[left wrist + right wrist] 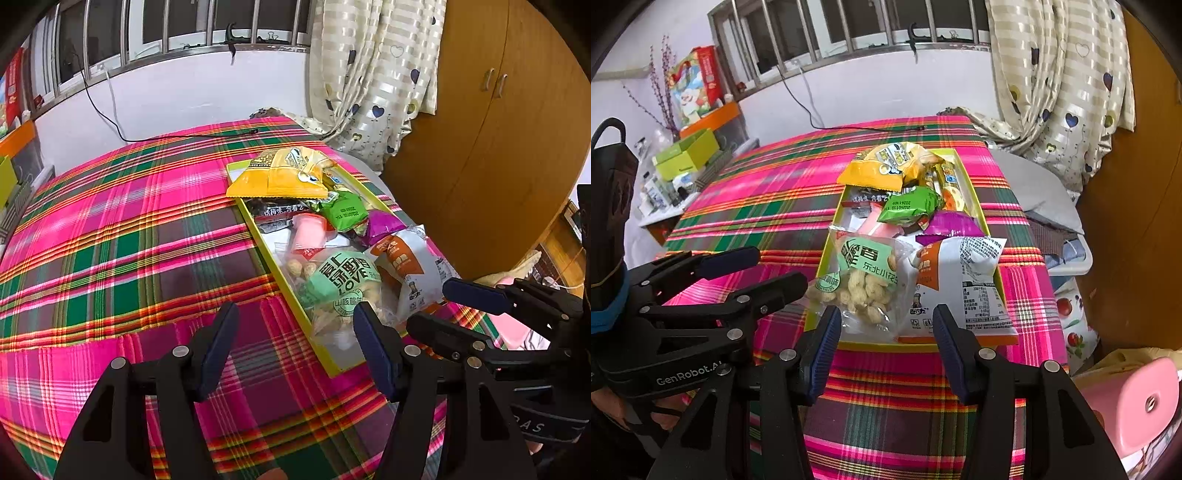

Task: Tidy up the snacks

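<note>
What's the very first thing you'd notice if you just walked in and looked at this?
The bright pink and green plaid cloth covering the table jumps out first. On it sits a yellow-rimmed tray heaped with snack packets, a big yellow bag at the far end and a clear bag of peanuts at the near end. Two black grippers, left and right, hover open in front of it.

A bed with a pink, green and maroon plaid cover (122,258) carries everything. Straight ahead of the right jaws, and ahead and to the right of the left jaws, a yellow-rimmed tray (827,258) lies flat on the cover, its near edge just beyond the right fingertips. Far past both jaws, a black cable (184,137) trails along the cover's back edge. The cover directly under the left jaws is bare.
</note>
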The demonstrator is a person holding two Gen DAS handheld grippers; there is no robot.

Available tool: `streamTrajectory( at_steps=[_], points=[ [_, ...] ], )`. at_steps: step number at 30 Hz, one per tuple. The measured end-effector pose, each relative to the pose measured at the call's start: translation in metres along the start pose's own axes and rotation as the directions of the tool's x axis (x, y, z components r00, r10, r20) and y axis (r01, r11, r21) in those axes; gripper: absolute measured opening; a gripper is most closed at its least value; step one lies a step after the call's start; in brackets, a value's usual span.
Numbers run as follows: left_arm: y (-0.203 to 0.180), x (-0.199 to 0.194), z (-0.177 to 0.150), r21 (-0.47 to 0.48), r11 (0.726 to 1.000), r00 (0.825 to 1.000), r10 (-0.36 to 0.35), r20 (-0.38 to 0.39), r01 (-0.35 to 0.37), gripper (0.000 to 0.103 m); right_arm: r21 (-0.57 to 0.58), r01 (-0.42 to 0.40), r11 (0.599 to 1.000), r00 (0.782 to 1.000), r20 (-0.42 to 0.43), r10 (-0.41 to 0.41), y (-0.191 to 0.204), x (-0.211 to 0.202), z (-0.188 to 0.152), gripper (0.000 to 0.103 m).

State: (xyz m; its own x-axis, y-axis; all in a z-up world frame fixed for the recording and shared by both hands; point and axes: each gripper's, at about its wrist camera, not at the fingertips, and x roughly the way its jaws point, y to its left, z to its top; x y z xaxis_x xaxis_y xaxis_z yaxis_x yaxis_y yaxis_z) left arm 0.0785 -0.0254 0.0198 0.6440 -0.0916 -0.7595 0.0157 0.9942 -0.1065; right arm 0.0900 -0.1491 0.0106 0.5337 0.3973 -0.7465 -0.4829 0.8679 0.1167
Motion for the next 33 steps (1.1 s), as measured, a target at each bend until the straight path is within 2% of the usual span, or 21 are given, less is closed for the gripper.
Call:
streamTrajectory(
  at_steps=[33],
  points=[
    [-0.0056,0.0039,-0.0013,-0.002,1.0,1.0,0.008,-0.024,-0.008,0.065,-0.001,-0.007,1.0,1.0,-0.005,0.007,-0.0047,-0.0005,-0.0044,0.05]
  ],
)
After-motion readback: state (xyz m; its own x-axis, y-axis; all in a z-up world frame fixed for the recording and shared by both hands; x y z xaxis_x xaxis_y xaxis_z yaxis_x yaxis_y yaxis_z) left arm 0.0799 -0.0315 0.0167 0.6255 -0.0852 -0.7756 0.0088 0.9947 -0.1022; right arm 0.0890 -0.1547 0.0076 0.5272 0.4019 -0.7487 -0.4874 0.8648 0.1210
